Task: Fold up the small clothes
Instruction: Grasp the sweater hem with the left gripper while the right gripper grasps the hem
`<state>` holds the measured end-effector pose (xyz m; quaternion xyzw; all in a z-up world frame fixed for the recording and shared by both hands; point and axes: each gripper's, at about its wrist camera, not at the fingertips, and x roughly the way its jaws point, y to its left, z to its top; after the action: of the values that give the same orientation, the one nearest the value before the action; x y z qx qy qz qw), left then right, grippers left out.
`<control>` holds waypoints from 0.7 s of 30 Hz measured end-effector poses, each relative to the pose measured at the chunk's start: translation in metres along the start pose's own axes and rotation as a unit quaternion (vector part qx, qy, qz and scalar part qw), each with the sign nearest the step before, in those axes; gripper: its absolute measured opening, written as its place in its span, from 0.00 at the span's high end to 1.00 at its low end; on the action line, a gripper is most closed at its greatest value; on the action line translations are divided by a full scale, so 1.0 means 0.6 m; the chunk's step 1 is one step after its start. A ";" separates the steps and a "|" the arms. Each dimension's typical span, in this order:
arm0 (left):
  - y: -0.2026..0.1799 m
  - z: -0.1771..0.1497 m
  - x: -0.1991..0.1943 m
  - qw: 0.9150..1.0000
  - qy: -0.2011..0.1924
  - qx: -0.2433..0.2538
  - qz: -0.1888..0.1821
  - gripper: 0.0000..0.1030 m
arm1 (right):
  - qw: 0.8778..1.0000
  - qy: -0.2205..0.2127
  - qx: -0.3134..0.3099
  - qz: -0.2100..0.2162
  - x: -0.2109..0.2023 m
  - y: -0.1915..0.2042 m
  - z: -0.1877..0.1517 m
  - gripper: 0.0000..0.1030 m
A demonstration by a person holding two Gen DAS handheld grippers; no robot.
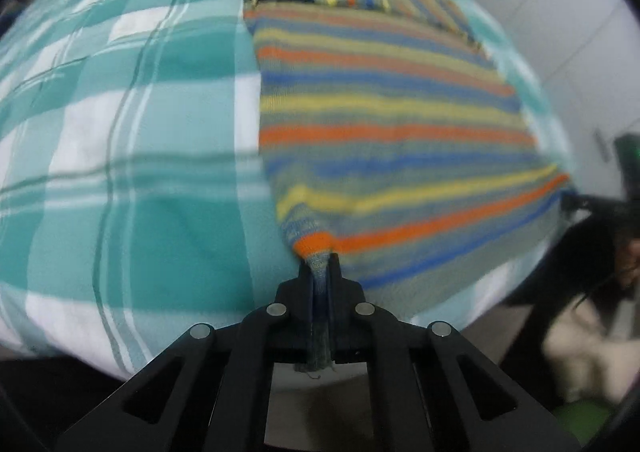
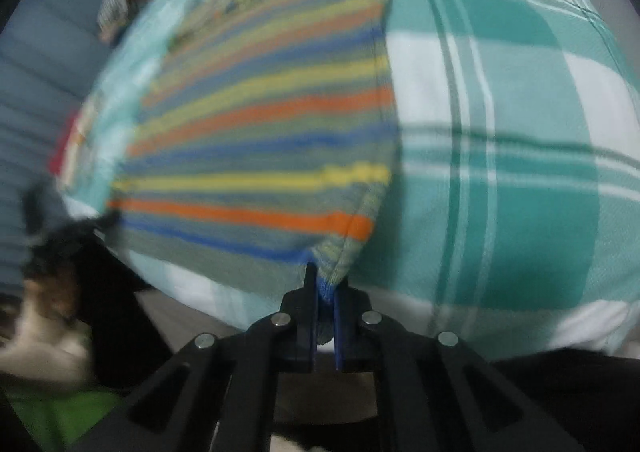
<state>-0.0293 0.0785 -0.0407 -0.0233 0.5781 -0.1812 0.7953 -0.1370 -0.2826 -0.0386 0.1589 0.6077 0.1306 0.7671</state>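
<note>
So the thing being folded is a striped knit top (image 1: 380,112), laid flat on a bed with a teal-and-white checked bedspread (image 1: 120,112). Each near bottom corner is already pinched. The left gripper (image 1: 322,276) is clamped shut on the corner with the orange band, and a bit of hem pokes out behind the jaws. The right gripper (image 2: 326,290) is closed on the opposite corner, blue edge bunched between the pads.

Handling-wise, it looks light, soft and floppy. It won't hold any shape of its own, so I'd guess the middle of the hem sags once both corners lift. Knit grips well and shouldn't slip out of the pads, but it stretches, so pulling unevenly would probably skew the stripes. Corners seem like the right place to hold it for a fold toward the far end.

Hard to see: both views are pretty blurry. The far end has a folded-over bit with stripes running the other way, a sleeve or collar, can't tell. Dark blurry shapes sit off the bed edge, unreadable.
</note>
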 end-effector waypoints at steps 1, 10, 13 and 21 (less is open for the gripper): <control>0.008 0.022 -0.010 1.000 -0.008 -0.010 -0.014 0.97 | 1.000 -0.015 0.003 0.013 -0.013 0.000 0.013 0.94; 0.070 0.287 0.010 0.997 -0.058 -0.045 -0.031 0.97 | 0.989 -0.122 0.042 0.068 -0.060 -0.022 0.240 0.94; 0.101 0.370 0.036 0.995 -0.065 -0.065 -0.034 0.97 | 0.989 -0.120 0.048 0.074 -0.044 -0.044 0.350 0.94; 0.156 0.564 0.149 0.986 -0.091 -0.134 -0.029 0.78 | 0.977 -0.136 0.098 0.130 0.045 -0.144 0.576 0.86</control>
<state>0.3329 0.0791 -0.0334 -0.1629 0.5217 -0.1227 0.8284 0.2065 -0.3803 -0.0244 0.3272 0.4817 0.1457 0.7998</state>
